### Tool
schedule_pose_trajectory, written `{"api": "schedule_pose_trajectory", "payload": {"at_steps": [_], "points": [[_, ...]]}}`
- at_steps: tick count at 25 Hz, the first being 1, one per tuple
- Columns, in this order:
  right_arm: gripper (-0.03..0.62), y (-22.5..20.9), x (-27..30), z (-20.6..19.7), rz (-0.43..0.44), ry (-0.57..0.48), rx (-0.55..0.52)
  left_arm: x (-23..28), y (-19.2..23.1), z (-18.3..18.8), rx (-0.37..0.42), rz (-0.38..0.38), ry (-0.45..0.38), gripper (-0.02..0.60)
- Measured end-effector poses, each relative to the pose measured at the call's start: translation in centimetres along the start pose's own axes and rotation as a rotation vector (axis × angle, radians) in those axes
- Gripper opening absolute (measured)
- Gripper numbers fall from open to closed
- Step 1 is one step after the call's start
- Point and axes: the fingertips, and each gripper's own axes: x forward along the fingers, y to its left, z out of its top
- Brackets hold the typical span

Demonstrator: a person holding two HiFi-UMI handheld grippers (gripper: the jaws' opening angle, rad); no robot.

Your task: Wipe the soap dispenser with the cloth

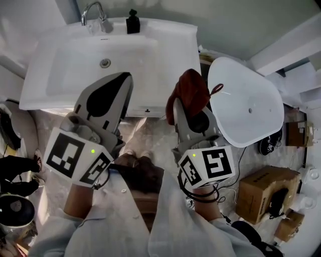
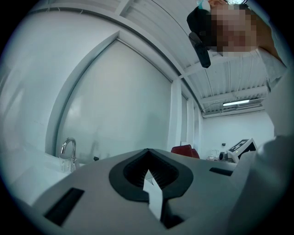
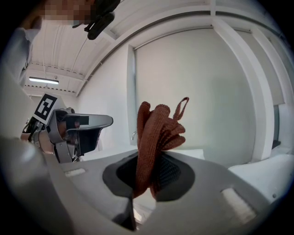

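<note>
Right gripper [image 3: 149, 170] fingers clamp the rust-red cloth [image 3: 156, 133]; left gripper [image 2: 148, 161] fingers together, empty; soap dispenser [image 1: 133, 23] far on the sink [image 1: 168, 35].

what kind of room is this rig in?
Probably a bathroom mock-up in a workshop: a white ceramic sink with a chrome faucet and a small black soap dispenser on its rim, yet brown cardboard boxes on the floor.
</note>
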Motion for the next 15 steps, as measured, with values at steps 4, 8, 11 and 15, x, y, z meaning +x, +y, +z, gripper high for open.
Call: {"api": "schedule_pose_trajectory", "payload": {"at_steps": [4,8,11,15], "points": [[0.055,0.5,0.5,0.1,-0.003,0.003,-0.003,-0.2,0.6,-0.1,-0.010,-0.002,0.000,-0.003],[0.055,0.9,0.6,0.4,0.002,0.007,-0.007,-0.5,0.8,0.1,-0.015,-0.003,-0.001,-0.003],[0.055,1.1,0.7,0.6,0.004,0.007,-0.011,-0.7,0.9,0.1,-0.020,0.002,-0.001,-0.003],[0.055,1.3,0.7,0.8,0.008,0.010,-0.011,-0.7,0.9,0.2,-0.021,0.001,-0.001,-0.003]]}}
